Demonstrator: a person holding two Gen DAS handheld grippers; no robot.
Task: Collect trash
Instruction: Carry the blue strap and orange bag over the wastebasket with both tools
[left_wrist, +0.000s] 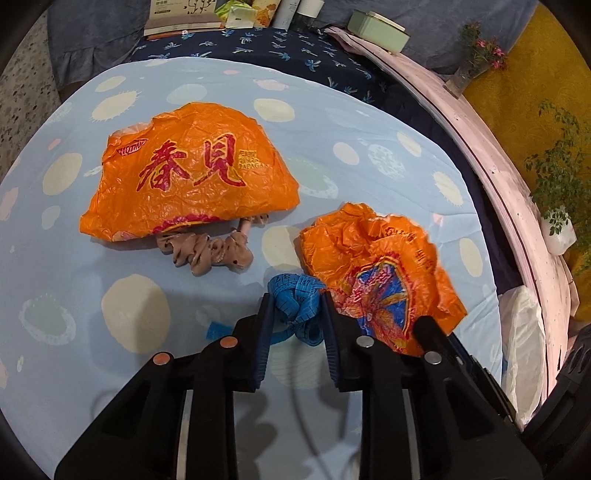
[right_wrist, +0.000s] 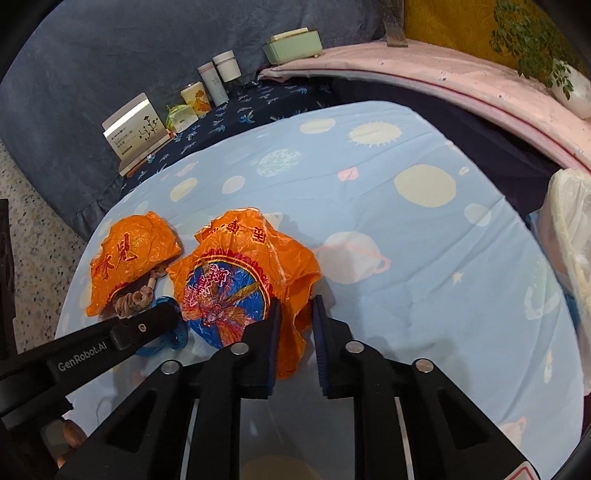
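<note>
Two orange plastic bags lay on the worktop's blue planet-print cloth (left_wrist: 221, 85): a flat orange bag (left_wrist: 192, 173) at the left and a crumpled orange bag (left_wrist: 376, 266) to its right. The left gripper (left_wrist: 295, 299) had its jaws parted around a bunched blue measuring tape (left_wrist: 297, 295), not visibly clamping it. The right gripper (right_wrist: 295, 306) stood with jaws open astride the crumpled bag's near edge. A beige scrunchie (left_wrist: 207, 253) poked out from under the flat bag.

Bright overhead light, soft shadows, sharp centre, fisheye bending, dark corners
</note>
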